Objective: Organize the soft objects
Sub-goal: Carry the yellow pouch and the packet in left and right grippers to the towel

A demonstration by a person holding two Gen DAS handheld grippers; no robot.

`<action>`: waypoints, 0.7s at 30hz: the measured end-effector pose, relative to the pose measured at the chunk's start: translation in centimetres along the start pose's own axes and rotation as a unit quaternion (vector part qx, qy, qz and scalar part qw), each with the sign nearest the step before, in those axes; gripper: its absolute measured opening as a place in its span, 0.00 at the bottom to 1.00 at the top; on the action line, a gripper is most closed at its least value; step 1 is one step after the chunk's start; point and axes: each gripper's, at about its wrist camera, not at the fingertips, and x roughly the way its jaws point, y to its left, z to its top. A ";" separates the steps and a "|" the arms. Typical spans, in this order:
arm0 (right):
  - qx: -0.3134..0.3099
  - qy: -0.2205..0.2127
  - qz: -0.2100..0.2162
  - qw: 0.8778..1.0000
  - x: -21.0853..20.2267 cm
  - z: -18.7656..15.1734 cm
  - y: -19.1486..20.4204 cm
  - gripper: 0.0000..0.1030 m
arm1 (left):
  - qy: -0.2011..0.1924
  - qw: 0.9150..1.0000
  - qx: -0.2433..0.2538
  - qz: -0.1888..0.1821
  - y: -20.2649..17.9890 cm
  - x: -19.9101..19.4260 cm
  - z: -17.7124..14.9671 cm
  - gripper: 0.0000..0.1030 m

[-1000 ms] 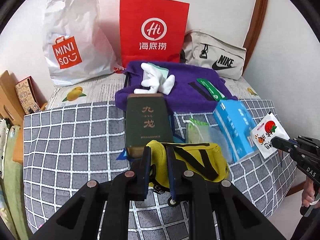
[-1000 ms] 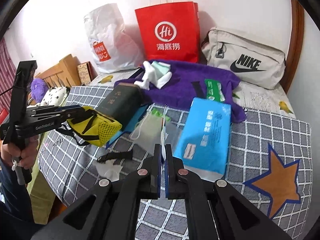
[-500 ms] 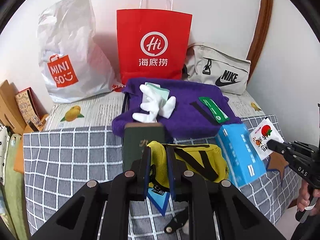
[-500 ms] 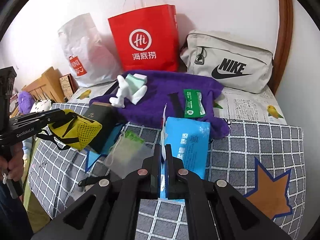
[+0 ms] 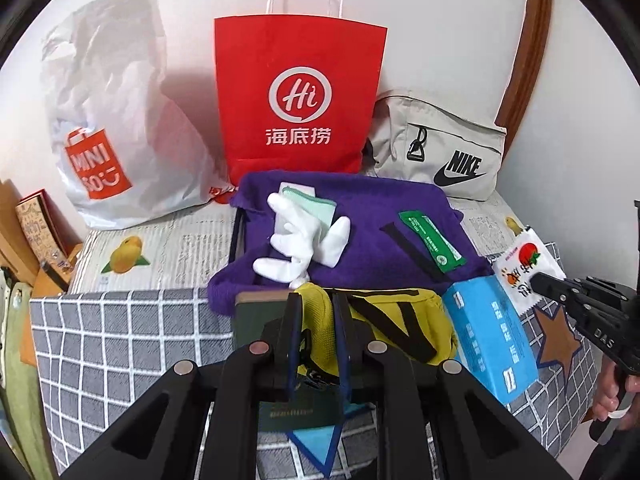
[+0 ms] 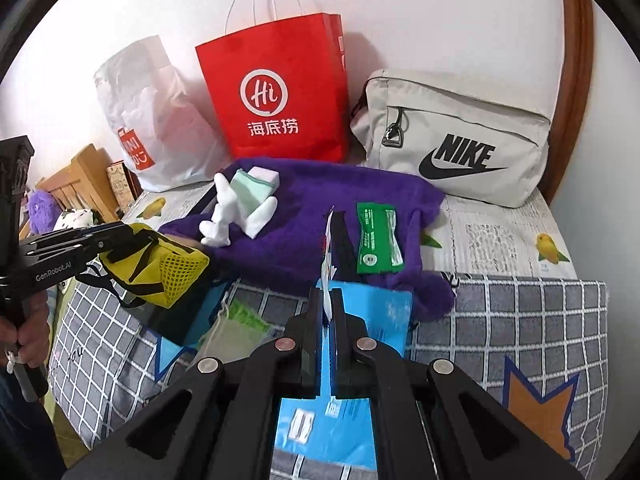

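My left gripper [image 5: 316,308] is shut on a yellow mesh pouch [image 5: 392,324] with black straps and holds it above the bed; it also shows in the right wrist view [image 6: 160,268]. My right gripper [image 6: 328,300] is shut on a thin white sachet [image 6: 329,256] with a red tomato print, seen flat in the left wrist view [image 5: 524,268]. A purple fleece cloth [image 5: 360,232] lies behind, with white socks [image 5: 304,248], a pale green cloth [image 5: 308,204] and a green packet [image 5: 432,246] on it.
A blue tissue pack [image 5: 488,344], a dark green book [image 5: 256,316] and a pale drawstring bag [image 6: 236,328] lie on the grey checked blanket [image 5: 120,344]. A red paper bag [image 5: 300,100], a white Miniso bag [image 5: 108,120] and a beige Nike bag [image 5: 440,148] stand against the wall.
Both grippers have risen and moved forward over the bed, carrying the yellow pouch and the sachet. The pouch now hangs over the book, nearer the purple cloth.
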 end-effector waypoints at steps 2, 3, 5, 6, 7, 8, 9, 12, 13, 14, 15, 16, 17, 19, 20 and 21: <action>0.004 0.001 -0.002 1.000 0.7 0.5 -0.3 0.03 | 0.001 1.000 -0.001 0.000 -0.1 0.5 0.5 0.15; 0.007 0.002 -0.001 1.000 1.2 0.9 -0.6 0.03 | 0.002 1.000 -0.001 0.000 -0.1 0.9 0.8 0.15; 0.011 0.002 -0.001 1.000 1.9 1.5 -1.0 0.03 | 0.003 1.000 0.001 -0.003 -0.3 1.7 1.2 0.15; 0.012 0.002 0.000 1.000 2.2 1.7 -1.2 0.03 | 0.003 1.000 0.004 -0.003 -0.5 2.1 1.4 0.15; 0.014 0.002 0.000 1.000 2.6 2.1 -1.5 0.03 | 0.003 1.000 0.005 -0.002 -0.6 2.4 1.6 0.15; 0.017 0.002 0.000 1.000 3.0 2.4 -1.7 0.03 | 0.005 1.000 0.007 -0.001 -0.8 3.0 1.8 0.15; 0.017 0.003 0.001 1.000 3.5 2.6 -1.9 0.03 | 0.002 1.000 0.006 0.001 -0.9 3.3 2.0 0.15; 0.021 0.004 -0.001 1.000 4.5 3.4 -2.5 0.03 | 0.005 1.000 0.005 -0.001 -1.1 4.6 2.8 0.15; 0.022 0.005 0.000 1.000 5.0 3.6 -2.7 0.03 | 0.006 1.000 0.005 0.000 -1.2 5.1 3.1 0.15; 0.023 0.006 0.000 1.000 5.3 3.8 -2.9 0.03 | 0.007 1.000 0.006 0.001 -1.4 5.6 3.3 0.15; 0.024 0.008 0.001 1.000 5.7 4.0 -3.1 0.03 | 0.009 1.000 0.007 0.002 -1.4 6.0 3.6 0.15; 0.024 0.010 0.001 1.000 6.1 4.2 -3.3 0.03 | 0.010 1.000 0.008 0.003 -1.4 6.3 3.8 0.15; 0.025 0.011 0.001 1.000 6.5 4.4 -3.5 0.03 | 0.010 1.000 0.009 0.004 -1.5 6.7 4.1 0.15; 0.023 0.014 0.002 1.000 7.1 4.7 -3.7 0.03 | 0.012 1.000 0.014 0.006 -1.8 7.6 4.9 0.15; 0.022 0.015 0.001 1.000 7.5 4.8 -3.8 0.03 | 0.013 1.000 0.017 0.009 -1.9 7.9 5.1 0.15; 0.021 0.017 0.001 1.000 7.8 4.9 -3.8 0.03 | 0.015 1.000 0.021 0.013 -2.0 8.3 5.4 0.15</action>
